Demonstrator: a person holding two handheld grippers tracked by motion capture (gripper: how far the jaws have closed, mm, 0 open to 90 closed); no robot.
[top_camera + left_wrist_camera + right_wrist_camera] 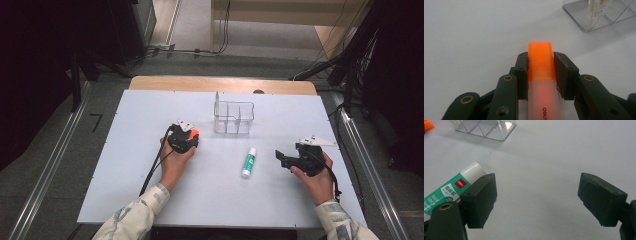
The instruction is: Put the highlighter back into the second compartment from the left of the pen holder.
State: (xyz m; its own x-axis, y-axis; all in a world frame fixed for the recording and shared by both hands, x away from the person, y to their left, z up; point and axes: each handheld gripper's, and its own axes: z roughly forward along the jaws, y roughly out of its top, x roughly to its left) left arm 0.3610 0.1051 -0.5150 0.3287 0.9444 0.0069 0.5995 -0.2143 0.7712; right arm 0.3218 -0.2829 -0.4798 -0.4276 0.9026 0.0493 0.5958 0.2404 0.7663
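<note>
An orange highlighter [540, 60] with a translucent barrel lies on the white table between the jaws of my left gripper [540, 63], and both pads sit against its sides near the cap. From above, the left gripper [192, 134] rests left of centre with the orange tip [195, 132] showing at its front. My right gripper [280, 157] sits low at the right, pointing left, jaws wide apart with nothing between them [537, 195]. A white and green glue stick [248, 162] lies just outside its left jaw [451, 188].
A clear plastic organizer [233, 117] with dividers stands at the table's middle back, ahead of both grippers [599, 15] [486, 128]. The white tabletop [150, 190] is edged by a wooden strip at the far side; floor and cables lie beyond.
</note>
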